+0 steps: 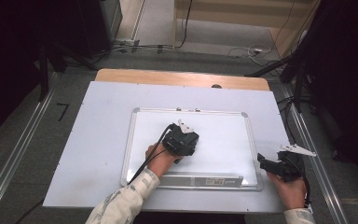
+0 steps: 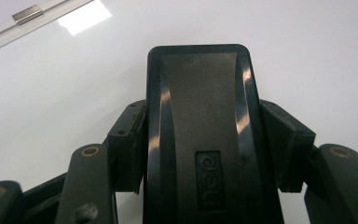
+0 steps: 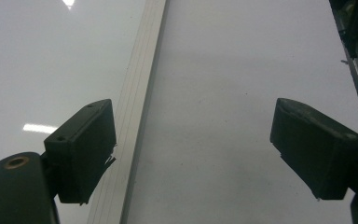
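A whiteboard (image 1: 223, 140) with a silver frame lies flat on the white table sheet. Over its middle my left gripper (image 1: 182, 142) points down at the board, shut on a black whiteboard eraser (image 2: 200, 130) with an embossed logo. In the left gripper view both pads (image 2: 128, 140) press the eraser's sides, and the eraser's face lies against the white board surface (image 2: 307, 56). My right gripper (image 1: 268, 163) rests at the board's right edge, open and empty. In the right gripper view its jaws stand wide apart above the board's frame strip (image 3: 140, 93).
The white sheet (image 1: 98, 140) covers most of a wooden table (image 1: 177, 77). A pen tray (image 1: 200, 179) runs along the board's near edge. Metal floor rails (image 1: 317, 154) flank the table, and cables (image 1: 242, 51) lie on the floor beyond it.
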